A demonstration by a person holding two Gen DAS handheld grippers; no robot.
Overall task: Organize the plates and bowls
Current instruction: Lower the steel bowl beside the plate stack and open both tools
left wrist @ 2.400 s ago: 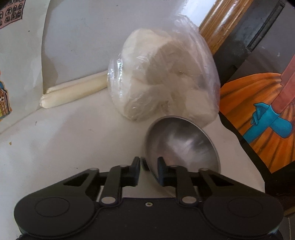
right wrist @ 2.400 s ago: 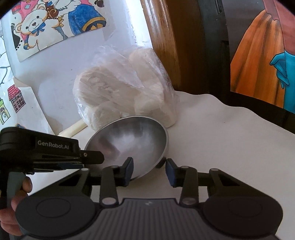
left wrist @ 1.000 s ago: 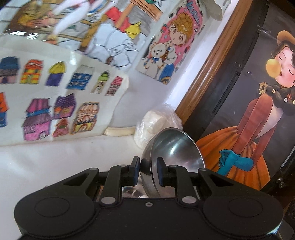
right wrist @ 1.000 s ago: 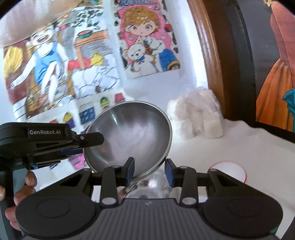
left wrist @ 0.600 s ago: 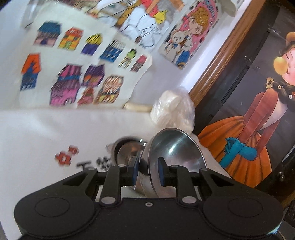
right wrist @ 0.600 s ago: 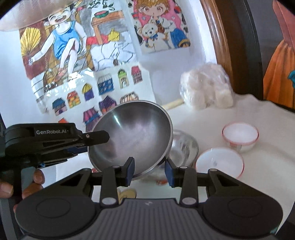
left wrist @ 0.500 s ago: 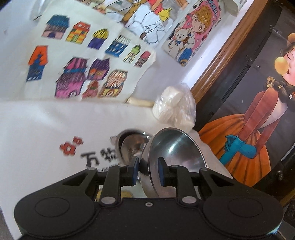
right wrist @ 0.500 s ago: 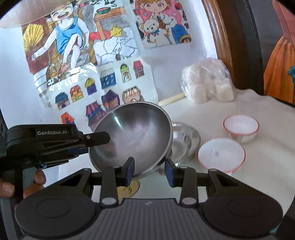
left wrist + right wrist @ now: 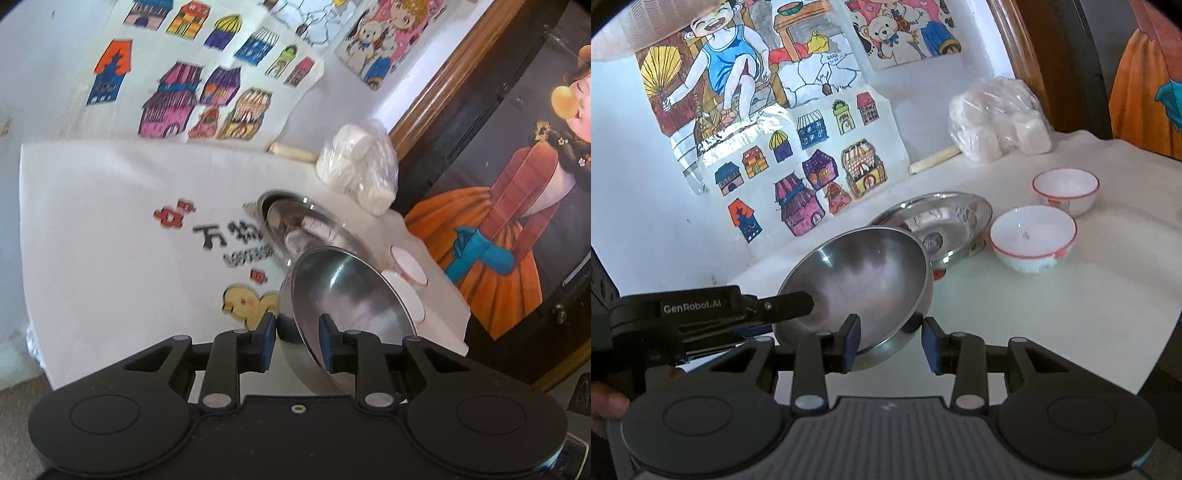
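Observation:
My left gripper (image 9: 297,341) is shut on the rim of a steel bowl (image 9: 347,299) and holds it tilted above the table. In the right wrist view the same steel bowl (image 9: 860,284) hangs in front of my right gripper (image 9: 890,343), which is open, its fingers on either side of the bowl's near rim. The left gripper (image 9: 798,304) comes in from the left there. A steel plate (image 9: 942,218) lies on the table behind the bowl; it also shows in the left wrist view (image 9: 295,221). Two white red-rimmed bowls (image 9: 1032,232) (image 9: 1065,190) stand to its right.
A plastic bag of white lumps (image 9: 1001,118) and a pale stick (image 9: 934,157) lie at the wall. The white table cloth (image 9: 110,221) has printed figures. Drawings (image 9: 798,177) cover the wall. A dark painted panel (image 9: 517,166) stands on the right.
Both grippers and the steel bowl have pulled back and lower from the wall. The steel plate and two white bowls now show farther ahead on the table.

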